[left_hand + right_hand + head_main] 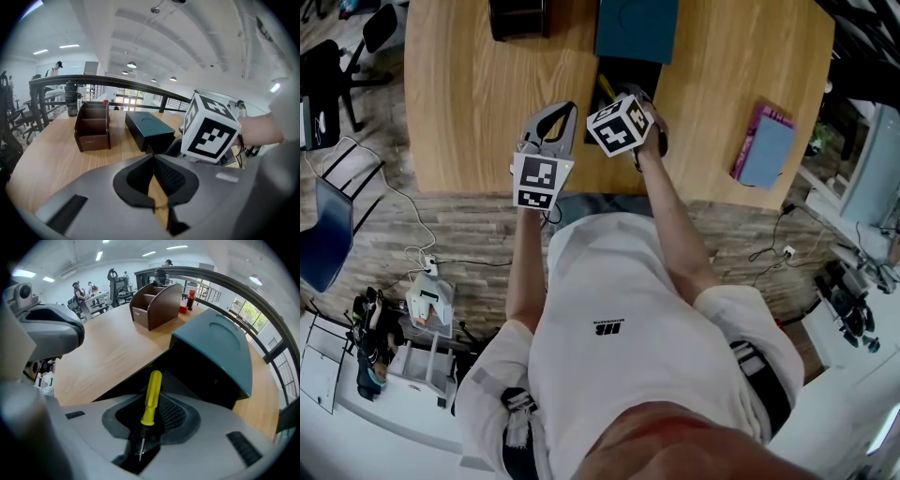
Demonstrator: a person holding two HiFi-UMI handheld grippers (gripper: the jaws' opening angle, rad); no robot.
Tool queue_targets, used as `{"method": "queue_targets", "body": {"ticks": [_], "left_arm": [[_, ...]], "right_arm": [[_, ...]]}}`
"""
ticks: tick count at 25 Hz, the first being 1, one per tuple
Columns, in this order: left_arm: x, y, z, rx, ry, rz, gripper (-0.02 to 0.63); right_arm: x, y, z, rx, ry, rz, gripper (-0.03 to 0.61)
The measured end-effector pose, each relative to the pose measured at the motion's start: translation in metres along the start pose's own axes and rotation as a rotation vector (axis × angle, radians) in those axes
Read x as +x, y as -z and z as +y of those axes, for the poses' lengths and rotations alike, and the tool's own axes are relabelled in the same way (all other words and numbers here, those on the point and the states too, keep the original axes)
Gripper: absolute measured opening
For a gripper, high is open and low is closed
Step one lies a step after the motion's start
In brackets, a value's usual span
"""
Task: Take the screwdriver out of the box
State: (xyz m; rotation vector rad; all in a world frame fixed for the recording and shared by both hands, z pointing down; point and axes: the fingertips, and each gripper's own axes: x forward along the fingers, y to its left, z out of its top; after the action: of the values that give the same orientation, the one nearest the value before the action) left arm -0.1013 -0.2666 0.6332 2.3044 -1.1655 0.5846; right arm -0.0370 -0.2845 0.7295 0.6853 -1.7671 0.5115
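Screwdriver (151, 397) gripped in the right gripper (153, 404), jaws closed on the lower end of the handle, thin shaft running back between them, handle end pointing down into the open box (211, 376) (not yet clear of it, by the look). Left gripper (153, 157) idle just to the left, over the near edge of the worktop (108, 352), jaws closed tip to tip on nothing.

For the lift: draw straight up along the tool's own line, grip firm and wrist steady, to avoid knocking the handle on the box wall or on the lid (220, 343) at the far side.

Worth watching for slip: smooth, glossy yellow plastic handle, round and slightly tapered, against dark ribbed pads (172, 412). Shaft slim bare metal, fine tip. Box black, matt, straight-walled; lid teal, flat, with a shallow round dimple; worktop pale wood grain.
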Motion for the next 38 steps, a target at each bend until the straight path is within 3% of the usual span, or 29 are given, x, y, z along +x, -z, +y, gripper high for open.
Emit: {"method": "queue_targets", "body": {"ticks": [15,23,38], "left_arm": [[-0.011,-0.007,-0.002,0.034,0.007,-0.020,0.011],[-0.017,-0.017,-0.012,0.063,0.020,-0.036,0.011],[-0.037,-0.054,-0.029,0.128,0.042,-0.111,0.011]], "right_arm": [[-0.007,0.002,0.001,0.021,-0.019,-0.041,0.074],[-0.031,0.008,-0.005,0.139,-0.040,-0.130,0.074],[-0.109,0.001,-0.016,0.193,0.028,-0.373,0.074]]}}
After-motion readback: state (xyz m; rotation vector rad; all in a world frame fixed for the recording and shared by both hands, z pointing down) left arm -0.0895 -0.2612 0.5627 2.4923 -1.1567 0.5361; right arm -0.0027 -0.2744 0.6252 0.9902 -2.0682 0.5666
